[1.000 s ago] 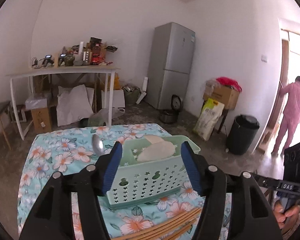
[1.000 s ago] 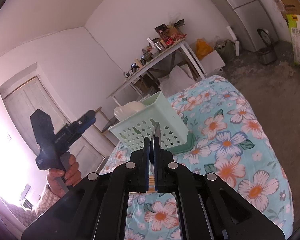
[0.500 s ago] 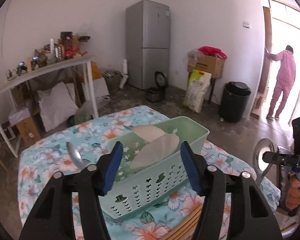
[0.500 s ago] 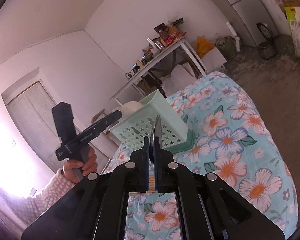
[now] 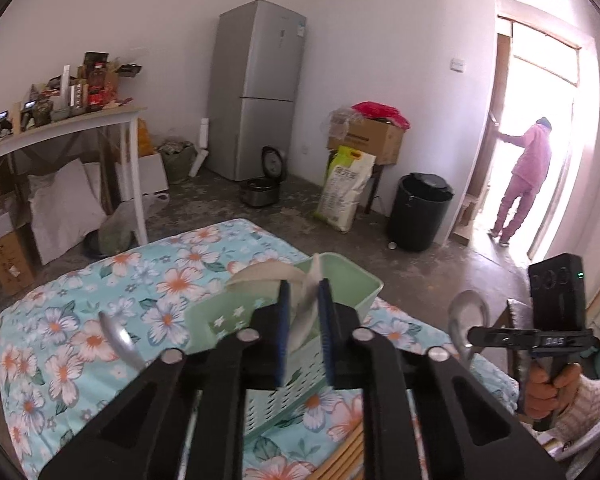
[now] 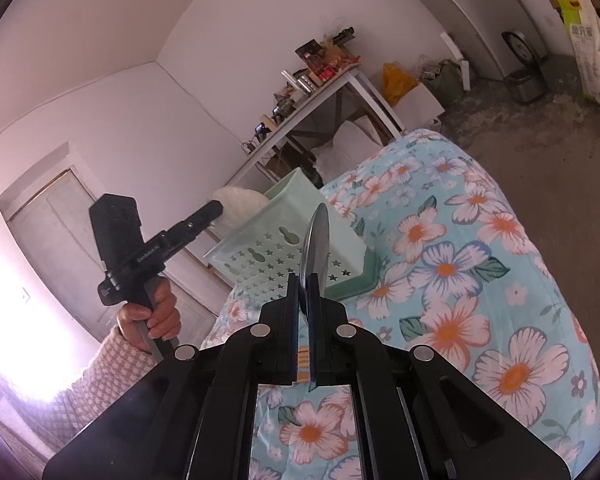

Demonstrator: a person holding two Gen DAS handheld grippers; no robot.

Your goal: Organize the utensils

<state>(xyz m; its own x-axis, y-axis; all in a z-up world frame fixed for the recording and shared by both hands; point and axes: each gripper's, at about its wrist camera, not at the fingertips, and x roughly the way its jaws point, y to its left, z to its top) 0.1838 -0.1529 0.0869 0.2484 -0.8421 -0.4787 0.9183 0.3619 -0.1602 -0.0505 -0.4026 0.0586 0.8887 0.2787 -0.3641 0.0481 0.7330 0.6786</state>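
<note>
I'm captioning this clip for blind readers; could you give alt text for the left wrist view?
The left tool is closing on a white scoop that stands in a green basket on a floral cloth. At right, the right tool holds a metal spoon; another spoon lies left of the basket.

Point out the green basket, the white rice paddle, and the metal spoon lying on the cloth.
green basket (image 6: 268,248): right wrist view, perforated side wall.
white rice paddle (image 5: 306,308): left wrist view, blade.
metal spoon (image 5: 116,338): left wrist view, bowl.
</note>
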